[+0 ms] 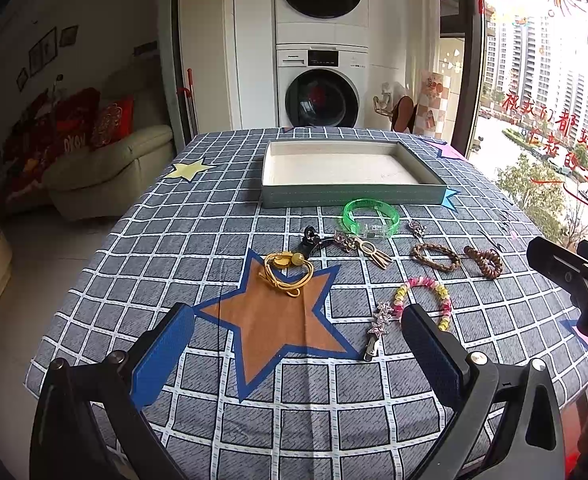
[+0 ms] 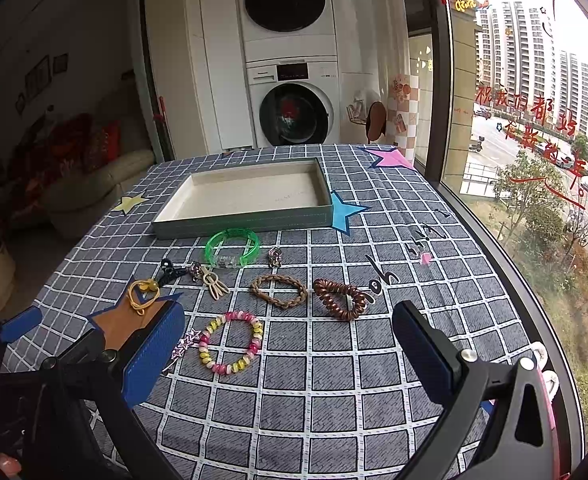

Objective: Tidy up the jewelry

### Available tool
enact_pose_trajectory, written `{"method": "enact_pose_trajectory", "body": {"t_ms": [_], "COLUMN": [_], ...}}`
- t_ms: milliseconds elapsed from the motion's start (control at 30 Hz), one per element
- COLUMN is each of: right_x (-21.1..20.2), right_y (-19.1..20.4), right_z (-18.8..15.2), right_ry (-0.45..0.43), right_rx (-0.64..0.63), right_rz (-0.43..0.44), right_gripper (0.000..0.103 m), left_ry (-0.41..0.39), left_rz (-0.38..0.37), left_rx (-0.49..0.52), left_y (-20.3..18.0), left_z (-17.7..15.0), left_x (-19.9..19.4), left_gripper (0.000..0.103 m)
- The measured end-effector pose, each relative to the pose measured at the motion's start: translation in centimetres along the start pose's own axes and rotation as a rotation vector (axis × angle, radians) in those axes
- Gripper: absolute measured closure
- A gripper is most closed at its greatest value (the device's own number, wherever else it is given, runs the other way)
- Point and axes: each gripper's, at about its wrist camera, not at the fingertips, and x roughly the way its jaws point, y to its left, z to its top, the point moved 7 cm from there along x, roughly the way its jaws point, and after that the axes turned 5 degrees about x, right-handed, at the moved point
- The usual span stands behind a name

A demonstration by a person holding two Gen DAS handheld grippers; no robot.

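A shallow grey tray with a cream lining sits empty at the far side of the table. In front of it lie a green bangle, a gold cord, a black clip, a beige clip, a braided brown band, a brown spiral tie, a pink and yellow bead bracelet and a star hair clip. My left gripper is open above the orange star. My right gripper is open over the bracelet.
The table has a blue checked cloth with star patches. A window runs along the right edge. A sofa stands to the left and stacked washing machines behind the table. The right gripper's body shows in the left wrist view.
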Motion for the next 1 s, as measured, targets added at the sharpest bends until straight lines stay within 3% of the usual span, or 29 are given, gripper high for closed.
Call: {"method": "enact_pose_trajectory", "body": {"t_ms": [1000], "right_x": [-0.03], "right_y": [0.07], "right_z": [-0.41], "right_ry": [0.01], "right_rx": [0.004], "right_rz": [0.007], "right_gripper": [0.0], "left_ry": [0.009], "left_rz": [0.004], "left_rx": [-0.011], "left_y": [0.21], "left_z": [-0.34], "left_x": [0.32], "left_gripper": [0.0]}}
